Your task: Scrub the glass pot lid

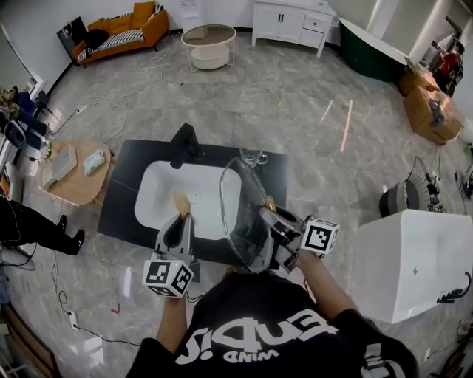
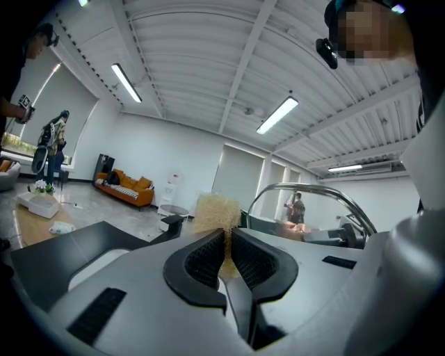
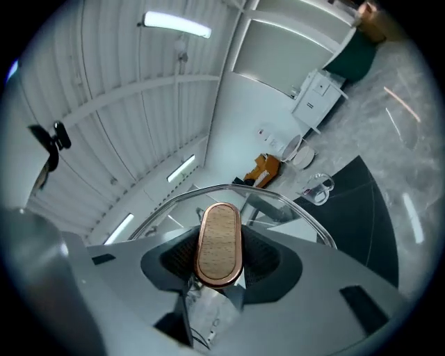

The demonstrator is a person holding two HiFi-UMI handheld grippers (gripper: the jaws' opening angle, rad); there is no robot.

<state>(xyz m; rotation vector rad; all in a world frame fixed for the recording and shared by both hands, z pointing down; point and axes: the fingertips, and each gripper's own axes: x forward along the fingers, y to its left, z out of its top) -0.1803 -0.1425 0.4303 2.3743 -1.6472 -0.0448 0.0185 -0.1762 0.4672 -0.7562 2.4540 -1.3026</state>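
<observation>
Wooden knob (image 3: 220, 240) in right tongs (image 3: 220, 259), lid rim (image 3: 295, 207) half-hidden

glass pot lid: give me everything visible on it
The glass pot lid is a clear dome with a thin metal rim and an oval wooden handle edged in copper colour. It stands on edge in the air above the right side of the white sink. The right gripper holds it, jaws shut on the handle. The scrub pad in the left gripper isn't touching it.

Open studio hall, sofa (image 1: 122, 33), sink (image 1: 159, 177), cabinet (image 1: 292, 22)
</observation>
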